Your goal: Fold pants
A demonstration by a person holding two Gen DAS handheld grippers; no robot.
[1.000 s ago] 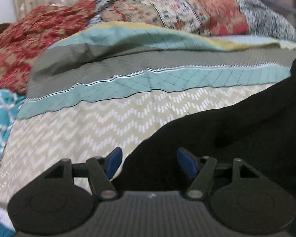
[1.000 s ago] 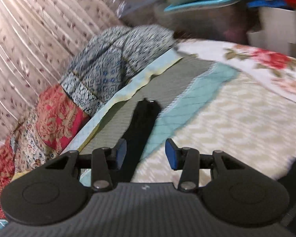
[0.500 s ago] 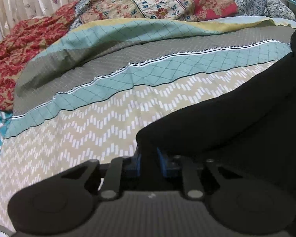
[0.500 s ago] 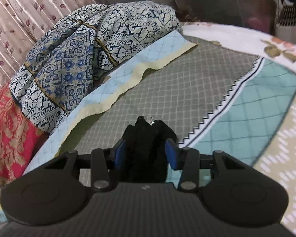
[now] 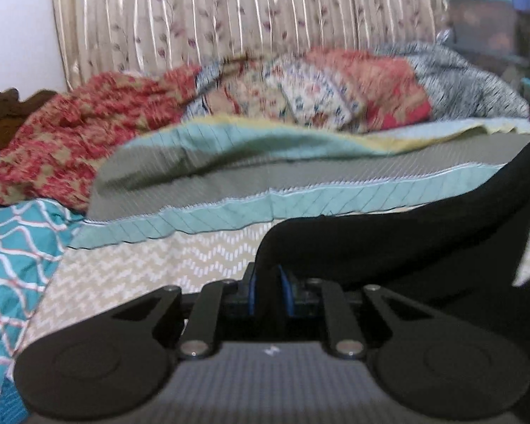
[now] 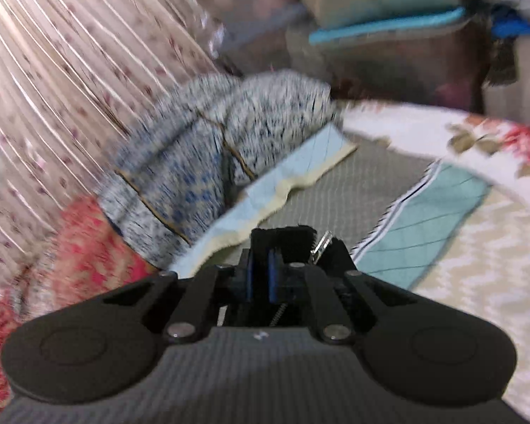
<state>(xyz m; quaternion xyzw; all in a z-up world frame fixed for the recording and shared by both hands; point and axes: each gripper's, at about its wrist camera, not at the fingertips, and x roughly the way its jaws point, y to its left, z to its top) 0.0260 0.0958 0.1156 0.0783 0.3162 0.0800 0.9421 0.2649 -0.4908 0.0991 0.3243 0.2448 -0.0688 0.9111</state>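
Black fabric fills my left tool [image 5: 269, 291]: the blue pads are pinched nearly together w/ an edge of the pants [image 5: 388, 243] clamped between them. From that pinch the cloth runs up and to the right in a taut band, off the right edge of the left wrist view, lifted clear of the bed [image 5: 130, 268] under it. Bedspread below is beige zigzag, then a teal stripe, then grey.

On the right wrist view, my right tool [image 6: 259, 277] is likewise squeezed almost fully closed on another part of the pants [image 6: 282, 235], a folded black edge sticking up just past the pads, w/ a small metal bit, maybe a clasp [image 6: 319, 243], right beside it on the right side. Can't tell which end of the garment each tool has.

Behind both: heap of patterned quilts [image 5: 300, 88] along the far side of the bed, striped floral curtain [image 5: 229, 10] beyond. Both views are motion-blurred, so fine detail is poor.
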